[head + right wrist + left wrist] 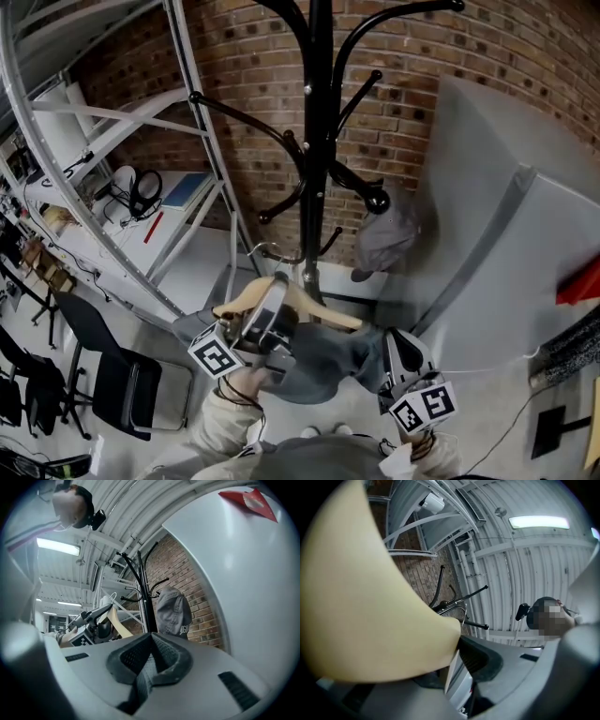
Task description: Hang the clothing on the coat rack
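A black coat rack point(319, 141) stands before the brick wall, with a grey cap point(386, 234) hung on a low right hook. My left gripper point(270, 314) is shut on a pale wooden hanger point(305, 300), below and in front of the rack's pole. In the left gripper view the hanger point(361, 597) fills the left side, with the rack point(450, 603) beyond it. A grey garment point(328, 361) droops from the hanger. My right gripper point(398, 354) is shut on the garment's right part; grey cloth point(146, 677) shows pinched between its pads point(173, 656). The right gripper view also holds the rack point(143, 592) and cap point(172, 611).
Metal shelving point(141, 141) with slanted struts stands to the left of the rack. A black chair point(117, 375) sits at lower left. A large white panel point(525, 244) leans at the right, a red thing point(579, 281) beside it. Cables lie on the floor at lower right.
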The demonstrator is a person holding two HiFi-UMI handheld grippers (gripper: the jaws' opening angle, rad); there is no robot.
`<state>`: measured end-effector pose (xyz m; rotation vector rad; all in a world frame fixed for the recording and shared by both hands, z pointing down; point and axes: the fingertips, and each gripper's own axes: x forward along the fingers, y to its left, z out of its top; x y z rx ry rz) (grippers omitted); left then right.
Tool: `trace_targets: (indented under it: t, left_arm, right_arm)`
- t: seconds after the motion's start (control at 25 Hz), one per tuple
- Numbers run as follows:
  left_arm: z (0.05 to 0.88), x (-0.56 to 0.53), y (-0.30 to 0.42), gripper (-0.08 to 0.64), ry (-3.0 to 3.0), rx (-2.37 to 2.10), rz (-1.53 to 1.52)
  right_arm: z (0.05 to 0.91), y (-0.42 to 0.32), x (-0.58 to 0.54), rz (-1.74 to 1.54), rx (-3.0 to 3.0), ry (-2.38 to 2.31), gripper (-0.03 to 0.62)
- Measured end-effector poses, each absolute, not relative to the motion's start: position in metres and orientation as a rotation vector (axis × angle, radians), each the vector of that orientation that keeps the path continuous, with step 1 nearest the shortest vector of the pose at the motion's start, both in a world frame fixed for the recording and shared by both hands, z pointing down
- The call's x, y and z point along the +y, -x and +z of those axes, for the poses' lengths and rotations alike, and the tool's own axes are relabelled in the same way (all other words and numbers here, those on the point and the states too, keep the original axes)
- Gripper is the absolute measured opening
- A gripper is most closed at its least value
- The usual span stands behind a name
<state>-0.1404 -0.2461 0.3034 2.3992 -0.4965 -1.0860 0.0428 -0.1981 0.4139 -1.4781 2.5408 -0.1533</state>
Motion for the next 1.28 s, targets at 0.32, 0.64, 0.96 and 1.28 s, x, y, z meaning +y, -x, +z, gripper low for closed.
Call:
trace_targets:
  t: [0.32,0.64,0.96,1.28]
  left_arm:
    - [0.293,-0.269,0.140,0.101,-2.402,-0.428,-1.097]
    - [0.292,-0.299,0.145,0.101,-2.314,-0.357,-1.135]
    - [0.302,-0.323,0.139,0.101,-2.274,-0.340,-1.150]
    - [0.315,-0.341,0.126,0.101,-2.249,-0.307,-1.124]
  right_arm:
    - [0.415,-0.052,-0.213,-0.149,2.523,1.486,0.024]
    - [0.416,-0.053,-0.225,-0.162,2.510,1.493,0.023]
    - [0.424,-0.058,-0.230,-0.188,2.509,1.526,0.023]
    - [0.427,-0.062,-0.236,-0.195,2.502,1.550,0.024]
